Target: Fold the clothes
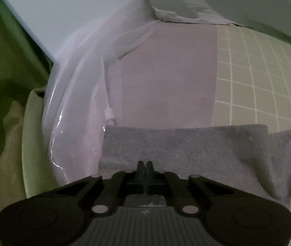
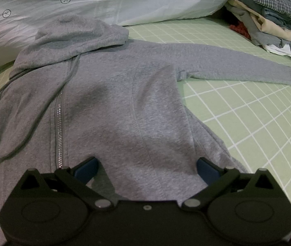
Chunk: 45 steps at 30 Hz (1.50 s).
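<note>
A grey zip hoodie (image 2: 112, 94) lies front-up on the green grid bed sheet (image 2: 247, 112), hood toward the pillow, one sleeve (image 2: 237, 65) stretched out to the right. My right gripper (image 2: 146, 169) is open, its blue pads wide apart just above the hoodie's lower front, holding nothing. In the left wrist view my left gripper (image 1: 145, 165) is shut on the edge of a grey fabric part of the hoodie (image 1: 186, 143), lifted over the bed's edge.
A pile of folded clothes (image 2: 268, 18) sits at the back right. A pale printed pillow (image 2: 104, 2) lies behind the hood. In the left wrist view a white plastic-wrapped bundle (image 1: 77, 94) and a pinkish panel (image 1: 165, 78) lie ahead.
</note>
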Available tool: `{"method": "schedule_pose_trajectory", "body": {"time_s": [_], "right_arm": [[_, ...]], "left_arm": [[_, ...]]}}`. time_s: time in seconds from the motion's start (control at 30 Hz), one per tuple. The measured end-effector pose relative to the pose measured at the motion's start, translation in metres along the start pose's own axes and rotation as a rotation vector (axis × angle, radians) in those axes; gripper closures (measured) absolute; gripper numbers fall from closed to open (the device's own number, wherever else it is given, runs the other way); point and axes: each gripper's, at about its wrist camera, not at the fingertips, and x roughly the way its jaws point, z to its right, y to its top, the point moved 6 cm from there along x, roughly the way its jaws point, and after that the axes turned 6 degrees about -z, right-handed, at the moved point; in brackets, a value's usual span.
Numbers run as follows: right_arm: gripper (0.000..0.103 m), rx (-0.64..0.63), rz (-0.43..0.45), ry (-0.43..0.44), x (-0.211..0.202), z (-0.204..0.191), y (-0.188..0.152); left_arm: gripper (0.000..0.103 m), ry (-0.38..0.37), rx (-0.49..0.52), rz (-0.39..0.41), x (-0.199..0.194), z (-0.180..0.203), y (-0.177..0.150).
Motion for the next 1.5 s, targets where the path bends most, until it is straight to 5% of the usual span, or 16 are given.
{"method": "schedule_pose_trajectory", "body": {"time_s": [0.3, 0.4, 0.5, 0.63, 0.93, 1.23, 1.43, 1.5], "right_arm": [[0.0, -0.001, 0.009, 0.001, 0.0, 0.0, -0.001], [0.0, -0.002, 0.014, 0.003, 0.0, 0.001, -0.001], [0.0, -0.003, 0.024, 0.003, -0.001, 0.001, -0.002], [0.0, -0.004, 0.022, 0.003, -0.001, 0.0, -0.001], [0.0, -0.005, 0.007, 0.002, -0.001, 0.0, 0.001], [0.0, 0.001, -0.007, -0.002, 0.0, -0.001, 0.001], [0.0, 0.006, -0.008, -0.006, -0.001, -0.002, 0.001], [0.0, 0.007, -0.009, -0.007, -0.001, -0.001, 0.001]], "left_arm": [[0.103, 0.104, -0.062, 0.171, -0.06, -0.033, 0.023], [0.103, 0.081, -0.108, 0.19, -0.066, -0.049, 0.032], [0.097, 0.023, -0.137, 0.158, -0.051, -0.056, 0.03], [0.064, -0.029, -0.152, 0.094, -0.024, -0.051, 0.013], [0.055, -0.093, -0.246, 0.041, 0.005, -0.058, -0.013], [0.059, -0.109, -0.211, 0.072, 0.009, -0.055, -0.009], [0.09, -0.11, -0.208, 0.088, 0.007, -0.051, -0.008], [0.094, -0.079, -0.177, 0.09, 0.005, -0.046, -0.005]]}}
